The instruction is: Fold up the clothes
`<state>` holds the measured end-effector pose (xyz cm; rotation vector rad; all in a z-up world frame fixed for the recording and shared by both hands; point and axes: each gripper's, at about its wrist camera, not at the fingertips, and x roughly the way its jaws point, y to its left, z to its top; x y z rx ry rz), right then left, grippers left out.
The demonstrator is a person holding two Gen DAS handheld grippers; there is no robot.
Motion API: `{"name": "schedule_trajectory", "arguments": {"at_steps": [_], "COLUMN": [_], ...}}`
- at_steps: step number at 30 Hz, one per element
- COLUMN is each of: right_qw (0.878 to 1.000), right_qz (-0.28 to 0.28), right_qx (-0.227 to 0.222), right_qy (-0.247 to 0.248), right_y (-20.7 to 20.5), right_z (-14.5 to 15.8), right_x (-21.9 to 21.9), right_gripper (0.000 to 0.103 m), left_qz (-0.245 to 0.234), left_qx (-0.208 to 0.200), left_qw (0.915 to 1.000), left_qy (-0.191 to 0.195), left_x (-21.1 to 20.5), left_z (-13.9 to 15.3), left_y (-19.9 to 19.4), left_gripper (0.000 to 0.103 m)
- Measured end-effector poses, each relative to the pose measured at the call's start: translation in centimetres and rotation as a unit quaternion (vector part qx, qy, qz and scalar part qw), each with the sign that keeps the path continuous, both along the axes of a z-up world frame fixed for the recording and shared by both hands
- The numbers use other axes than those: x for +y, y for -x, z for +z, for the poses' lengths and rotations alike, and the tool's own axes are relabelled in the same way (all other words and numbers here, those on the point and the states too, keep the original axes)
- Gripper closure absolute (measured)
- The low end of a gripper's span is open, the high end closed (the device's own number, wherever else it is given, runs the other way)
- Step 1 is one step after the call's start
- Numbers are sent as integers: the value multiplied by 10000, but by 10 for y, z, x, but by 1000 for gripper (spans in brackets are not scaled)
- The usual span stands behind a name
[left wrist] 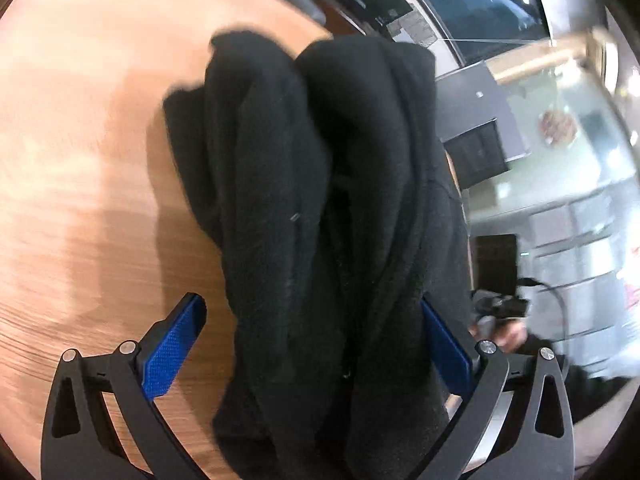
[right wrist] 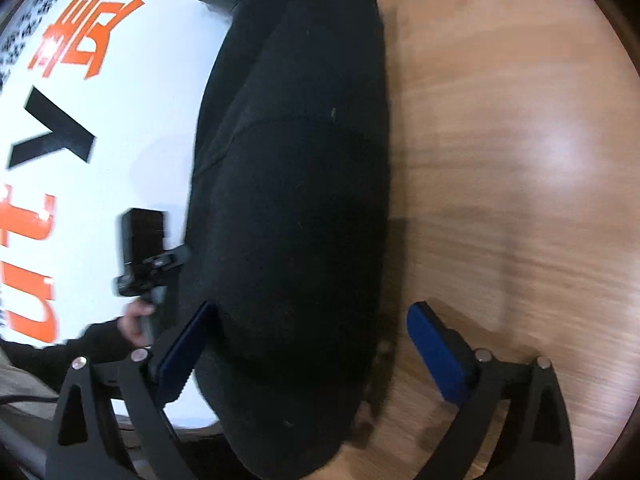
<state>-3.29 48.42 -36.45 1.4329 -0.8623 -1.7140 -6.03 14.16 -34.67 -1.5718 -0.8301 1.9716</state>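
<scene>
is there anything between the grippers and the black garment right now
Nothing visible. The black garment already lies between the open fingers of the left gripper, and likewise within the open right gripper. Around it only the bare wooden table shows.

White sign [right wrist: 132, 120]: black "y", orange Chinese characters, perhaps "责任".

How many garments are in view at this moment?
1: a black garment bunched between the open fingers of the left gripper, and between those of the right gripper, over the wooden table. Folds may hide more.
</scene>
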Motion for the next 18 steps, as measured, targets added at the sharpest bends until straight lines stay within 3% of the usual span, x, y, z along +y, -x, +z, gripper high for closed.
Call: {"name": "schedule_trajectory", "arguments": {"at_steps": [3,6,10,13,18], "right_qw": [9987,9953,9904,9804,9640], "right_qz": [501,846,650,502,295], "right_qx": [80,252,579,748,1000], "right_qy": [-56,-410,-1071,-1753,-2447], "right_y": [5,9,2,-7,-22], "right_z": [3,8,18,29,59], "right_x": [-22,-43,-68,-85,-108], "right_gripper": [0,0,1,15,47], "left_qz": [11,-92,-162,-261,-199], "left_qx": [-421,-364,-368,-327,43], "left_qw": [9957,9953,9969,9980,9995], "left_qy": [-825,-892,-679,-468,-224], "left_x": [-5,-3,7,12,9], "left_z": [-21,-22,-18,-12,19], "left_y": [0,1,1,-2,-11], "left_gripper": [0,0,0,0,25]}}
